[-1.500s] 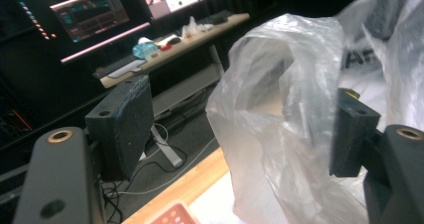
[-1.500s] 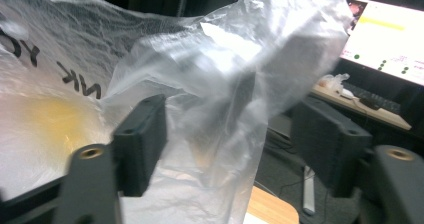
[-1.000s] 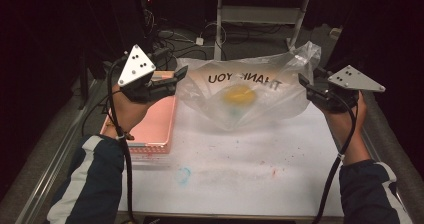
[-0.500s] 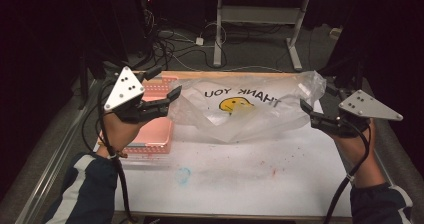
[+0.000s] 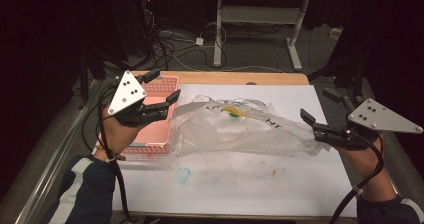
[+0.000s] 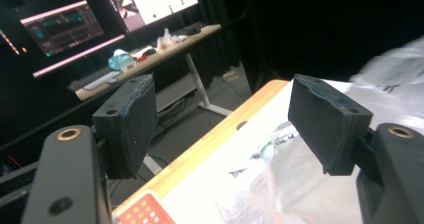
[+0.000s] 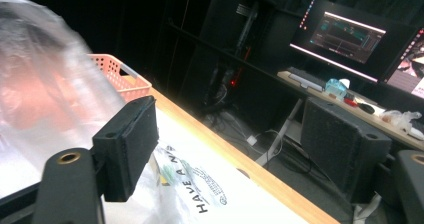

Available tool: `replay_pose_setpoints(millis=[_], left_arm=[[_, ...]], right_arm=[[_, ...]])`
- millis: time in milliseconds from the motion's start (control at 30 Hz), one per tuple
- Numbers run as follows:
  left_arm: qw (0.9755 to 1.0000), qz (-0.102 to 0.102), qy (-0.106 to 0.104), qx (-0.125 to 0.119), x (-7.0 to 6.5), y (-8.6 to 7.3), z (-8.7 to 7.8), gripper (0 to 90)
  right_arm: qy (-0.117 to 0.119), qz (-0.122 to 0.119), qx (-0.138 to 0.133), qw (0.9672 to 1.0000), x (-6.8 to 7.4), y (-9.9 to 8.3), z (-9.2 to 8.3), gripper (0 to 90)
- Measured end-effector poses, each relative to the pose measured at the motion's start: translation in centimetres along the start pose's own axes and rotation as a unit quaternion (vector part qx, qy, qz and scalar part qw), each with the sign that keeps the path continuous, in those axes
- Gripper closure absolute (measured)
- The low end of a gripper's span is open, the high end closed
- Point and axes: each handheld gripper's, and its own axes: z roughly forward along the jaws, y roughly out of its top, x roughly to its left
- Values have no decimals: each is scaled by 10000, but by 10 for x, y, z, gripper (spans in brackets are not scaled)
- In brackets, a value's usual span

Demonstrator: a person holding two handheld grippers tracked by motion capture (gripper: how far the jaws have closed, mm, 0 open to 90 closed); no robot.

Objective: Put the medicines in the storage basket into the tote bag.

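A clear plastic bag (image 5: 240,126) with black print and a yellow smiley lies crumpled on the white table sheet (image 5: 240,189). My left gripper (image 5: 164,85) hovers open just off the bag's left end, over the pink basket (image 5: 150,121). My right gripper (image 5: 318,105) stands open just beyond the bag's right end. In the left gripper view the jaws (image 6: 225,119) are wide apart with nothing between them, and the bag (image 6: 310,194) lies below. The right gripper (image 7: 235,149) is also empty, above the bag's printed part (image 7: 195,189), with a blurred fold of the bag (image 7: 40,99) close at the left.
The pink basket (image 7: 122,79) sits at the table's left side, touching the bag. A wooden table edge (image 5: 225,78) runs along the back. Cables and a desk frame (image 5: 255,29) lie on the floor beyond. A blue stain (image 5: 182,174) marks the sheet.
The bag was stretched in the air between both shut grippers. Both have opened and let go, and the bag has dropped flat on the table.
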Motion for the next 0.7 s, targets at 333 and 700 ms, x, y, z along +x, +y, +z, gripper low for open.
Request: replay_pose_setpoints(millis=[333,700], left_arm=[[9987,-24,-45,515,-7,-40,18,234],[9965,-120,-105,821,-17,-86,17,211]], right_arm=[[-150,178,343,9991,-5,-25,17,250],[-44,315,785,9964,3,-68,31,232]])
